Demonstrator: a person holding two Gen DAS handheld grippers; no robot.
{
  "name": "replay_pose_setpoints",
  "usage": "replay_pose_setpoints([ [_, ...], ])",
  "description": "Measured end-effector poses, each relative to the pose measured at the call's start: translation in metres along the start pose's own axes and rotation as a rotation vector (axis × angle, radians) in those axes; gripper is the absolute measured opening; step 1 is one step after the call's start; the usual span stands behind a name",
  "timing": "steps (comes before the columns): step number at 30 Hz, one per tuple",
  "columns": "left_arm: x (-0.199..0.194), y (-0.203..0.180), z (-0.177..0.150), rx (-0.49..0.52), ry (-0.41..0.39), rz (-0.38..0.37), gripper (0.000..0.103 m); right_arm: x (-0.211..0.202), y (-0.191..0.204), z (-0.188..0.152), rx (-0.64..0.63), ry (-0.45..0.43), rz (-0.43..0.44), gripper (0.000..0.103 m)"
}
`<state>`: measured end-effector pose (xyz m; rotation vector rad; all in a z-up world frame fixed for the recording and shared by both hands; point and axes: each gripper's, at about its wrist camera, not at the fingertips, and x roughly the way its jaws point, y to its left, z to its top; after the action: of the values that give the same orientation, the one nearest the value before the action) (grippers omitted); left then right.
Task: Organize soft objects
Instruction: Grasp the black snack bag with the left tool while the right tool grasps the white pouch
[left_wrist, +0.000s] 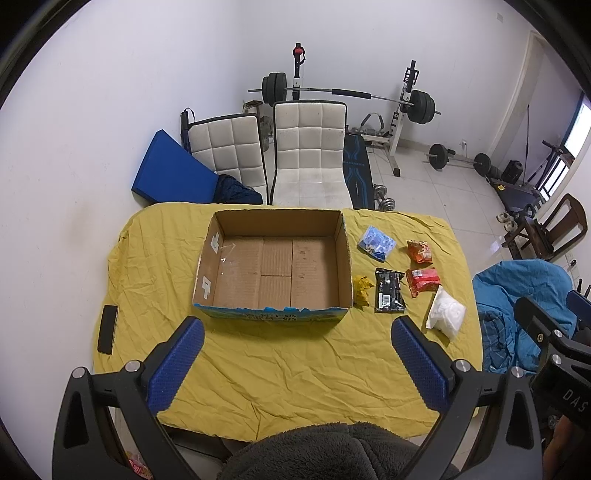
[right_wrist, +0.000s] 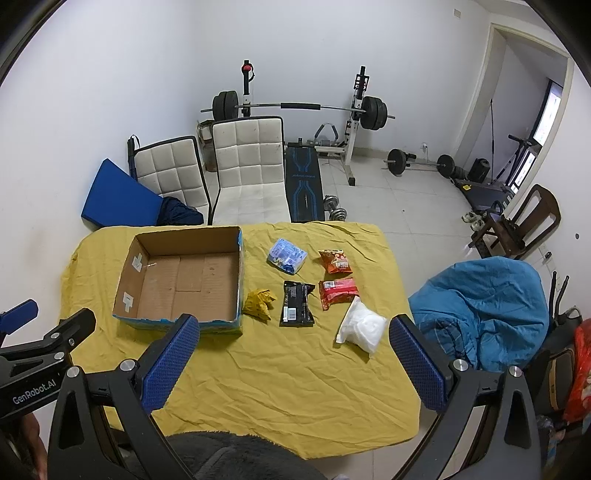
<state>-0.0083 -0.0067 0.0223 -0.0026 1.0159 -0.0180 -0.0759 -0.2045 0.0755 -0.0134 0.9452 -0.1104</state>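
An open cardboard box (left_wrist: 343, 258) (right_wrist: 240, 280) with nothing inside stands on the yellow tablecloth (left_wrist: 280, 362) (right_wrist: 295, 369). To its right lie a yellow crumpled packet (left_wrist: 361, 290) (right_wrist: 259, 302), a black packet (left_wrist: 388, 290) (right_wrist: 296, 303), a blue-white bag (left_wrist: 376, 242) (right_wrist: 287, 255), an orange snack bag (left_wrist: 419, 251) (right_wrist: 335, 261), a red packet (left_wrist: 423, 281) (right_wrist: 338, 292) and a white soft bag (left_wrist: 446, 313) (right_wrist: 361, 325). My left gripper (left_wrist: 298, 332) hangs open above the table's near part, facing the box. My right gripper (right_wrist: 294, 330) is open too, short of the packets. Neither holds anything.
A black phone (left_wrist: 107, 329) lies at the table's left edge. Two white chairs (left_wrist: 306, 155) (right_wrist: 247, 162) stand behind the table, with a blue pad (left_wrist: 171, 170) and weight bench beyond. A blue blanket (right_wrist: 484, 306) covers a seat on the right. Grey fleece (left_wrist: 332, 454) fills the bottom edge.
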Motion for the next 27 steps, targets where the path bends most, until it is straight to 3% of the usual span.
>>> replay_pose_setpoints([
  [10,0.001,0.0,-0.001,0.001,-0.002,-0.004,0.103,0.005,-0.004,0.001,0.024,0.011,0.013,0.103],
  [15,0.018,-0.012,0.011,0.021,-0.013,-0.036,0.103,0.037,-0.049,0.004,0.148,0.068,-0.006,0.103],
  [21,0.084,-0.06,0.038,0.081,0.031,-0.121,0.103,0.124,-0.134,-0.002,0.33,0.208,-0.049,0.103],
  [27,0.201,-0.133,0.053,0.162,0.231,-0.168,0.103,0.261,-0.199,-0.027,0.399,0.377,-0.098,0.103],
])
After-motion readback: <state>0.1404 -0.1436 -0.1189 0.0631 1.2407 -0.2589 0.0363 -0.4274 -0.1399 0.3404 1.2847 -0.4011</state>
